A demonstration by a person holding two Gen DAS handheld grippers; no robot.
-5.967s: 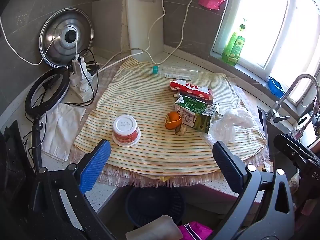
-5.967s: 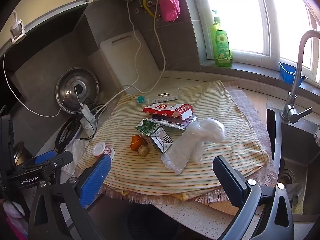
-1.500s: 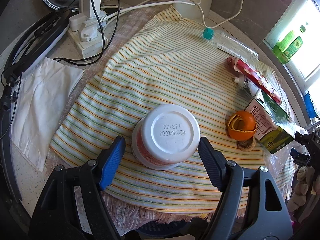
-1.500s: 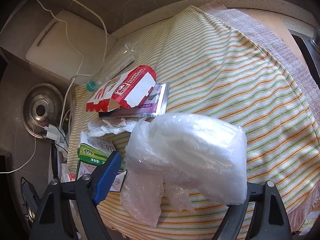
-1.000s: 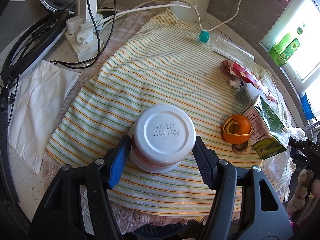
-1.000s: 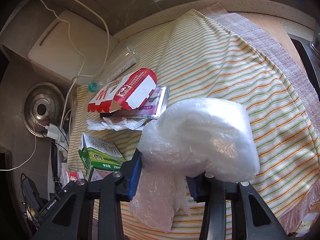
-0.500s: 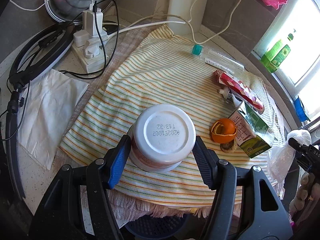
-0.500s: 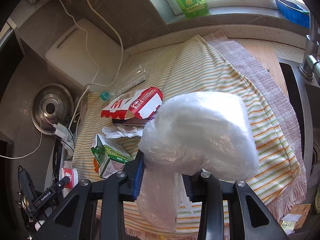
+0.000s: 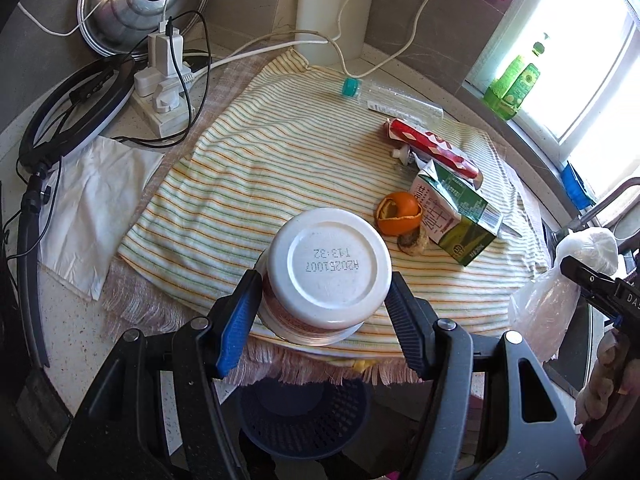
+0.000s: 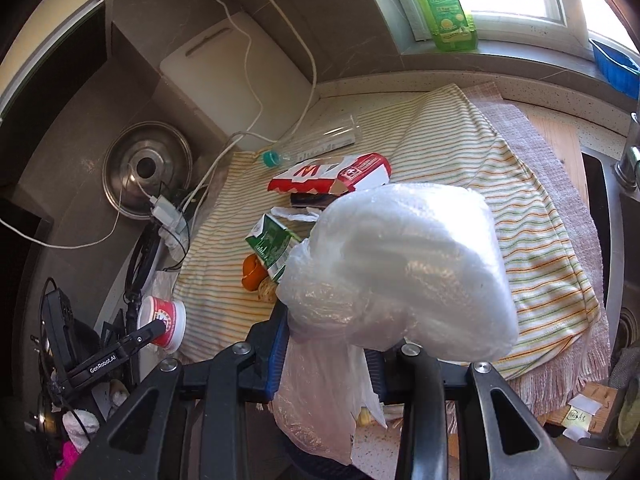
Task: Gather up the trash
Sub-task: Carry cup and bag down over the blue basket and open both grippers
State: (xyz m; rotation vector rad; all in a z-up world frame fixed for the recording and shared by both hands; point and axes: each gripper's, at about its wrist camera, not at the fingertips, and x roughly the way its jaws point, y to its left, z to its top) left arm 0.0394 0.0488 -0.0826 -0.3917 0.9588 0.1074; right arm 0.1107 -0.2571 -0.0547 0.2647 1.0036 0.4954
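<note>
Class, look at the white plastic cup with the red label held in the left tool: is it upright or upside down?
Upside down: the white plastic cup with the red label shows its flat base with the printed date code toward the camera, wider rim below, gripped by the left tool.

One yogurt cup (image 9: 329, 268), one plastic bag (image 10: 404, 272), one green carton (image 9: 456, 216), one orange peel (image 9: 398, 214), one red wrapper (image 9: 432, 148), one clear bottle (image 9: 396, 98), one striped cloth (image 9: 260, 160), one pot lid (image 9: 136, 0), one dark basket (image 9: 304, 416), two green detergent bottles (image 9: 516, 80).
</note>
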